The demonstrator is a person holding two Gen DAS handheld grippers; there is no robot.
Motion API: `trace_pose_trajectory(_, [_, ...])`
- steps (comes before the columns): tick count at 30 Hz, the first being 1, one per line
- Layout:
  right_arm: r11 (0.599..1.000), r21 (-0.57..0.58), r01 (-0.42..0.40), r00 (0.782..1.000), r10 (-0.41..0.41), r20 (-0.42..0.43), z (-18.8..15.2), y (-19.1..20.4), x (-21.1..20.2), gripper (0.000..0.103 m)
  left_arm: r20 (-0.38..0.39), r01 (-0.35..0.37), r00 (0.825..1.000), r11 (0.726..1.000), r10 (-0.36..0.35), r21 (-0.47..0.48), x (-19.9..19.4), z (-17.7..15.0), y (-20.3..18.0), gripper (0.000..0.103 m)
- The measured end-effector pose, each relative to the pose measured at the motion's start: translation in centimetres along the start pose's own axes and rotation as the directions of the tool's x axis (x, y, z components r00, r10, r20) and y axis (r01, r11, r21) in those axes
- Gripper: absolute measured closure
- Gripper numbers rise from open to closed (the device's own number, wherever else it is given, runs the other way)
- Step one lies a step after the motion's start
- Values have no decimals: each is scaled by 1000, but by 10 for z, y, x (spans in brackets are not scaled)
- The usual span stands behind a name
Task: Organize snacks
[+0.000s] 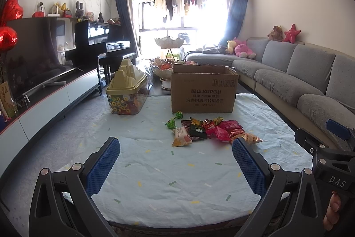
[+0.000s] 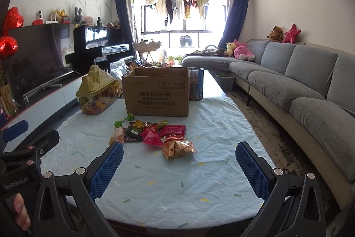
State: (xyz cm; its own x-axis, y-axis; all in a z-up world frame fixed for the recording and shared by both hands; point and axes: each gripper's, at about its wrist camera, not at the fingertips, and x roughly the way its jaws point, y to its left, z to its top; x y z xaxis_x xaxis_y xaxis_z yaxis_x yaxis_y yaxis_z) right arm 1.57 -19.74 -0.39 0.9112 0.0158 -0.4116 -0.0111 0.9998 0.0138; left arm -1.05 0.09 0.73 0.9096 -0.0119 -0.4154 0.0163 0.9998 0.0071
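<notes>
A pile of wrapped snacks lies on the light blue tablecloth, in front of an open cardboard box. The pile, the cloth and the box also show in the right wrist view. Two green candies lie at the pile's left. A gold packet is nearest the right gripper. My left gripper is open and empty, short of the pile. My right gripper is open and empty, just short of the gold packet.
A clear candy jar with a gold mountain-shaped lid stands left of the box. A dark cylindrical container stands right of the box. Fruit bowls sit behind. A grey sofa runs along the right, a TV cabinet along the left.
</notes>
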Motion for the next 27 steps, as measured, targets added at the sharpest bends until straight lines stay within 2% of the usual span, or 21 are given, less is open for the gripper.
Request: trace_pose_trajectory(27, [1000, -8, -9, 1000, 9, -27, 7, 9, 1, 0, -25, 1, 1000, 1000, -1, -10, 10, -4, 1, 0])
